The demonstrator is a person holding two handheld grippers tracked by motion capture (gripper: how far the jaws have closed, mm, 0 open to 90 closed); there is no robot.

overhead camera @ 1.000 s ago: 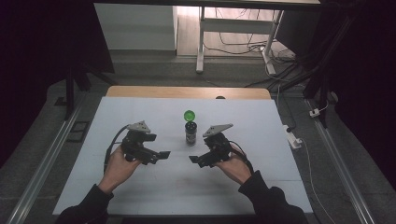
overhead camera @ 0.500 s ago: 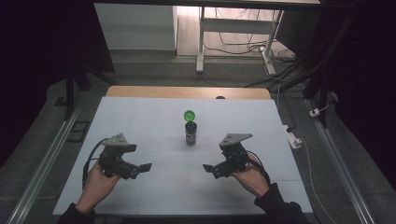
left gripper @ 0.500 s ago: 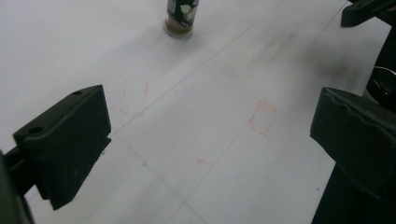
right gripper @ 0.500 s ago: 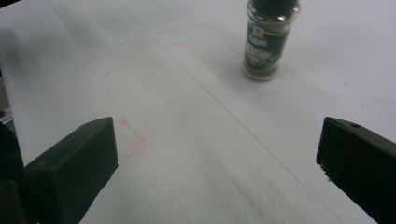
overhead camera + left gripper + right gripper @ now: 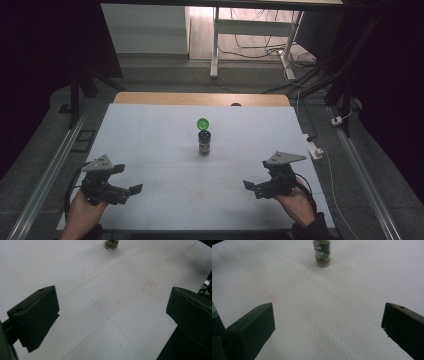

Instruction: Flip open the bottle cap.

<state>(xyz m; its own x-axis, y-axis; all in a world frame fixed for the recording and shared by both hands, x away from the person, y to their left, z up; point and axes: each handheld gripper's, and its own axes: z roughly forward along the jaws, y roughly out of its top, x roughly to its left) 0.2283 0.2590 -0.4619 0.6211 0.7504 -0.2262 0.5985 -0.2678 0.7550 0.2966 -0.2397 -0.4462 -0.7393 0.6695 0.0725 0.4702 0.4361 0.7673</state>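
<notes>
Jaws of both grippers are seen spread wide with nothing between them: the left gripper (image 5: 131, 189) is held near the table's (image 5: 150, 150) front left corner, the right gripper (image 5: 248, 185) near its front right, each well apart from the jar (image 5: 204, 143). That small spice jar is stood upright at the middle of the white table, its green cap (image 5: 202, 124) laid just behind it, so the mouth is judged to be open. In the right gripper view the jar (image 5: 321, 252) is seen far ahead, with a label round its body. It is judged light, stiff and smooth, likely to slip or tip and to spill if tilted. A grip across the labelled middle, kept upright, is advised.
</notes>
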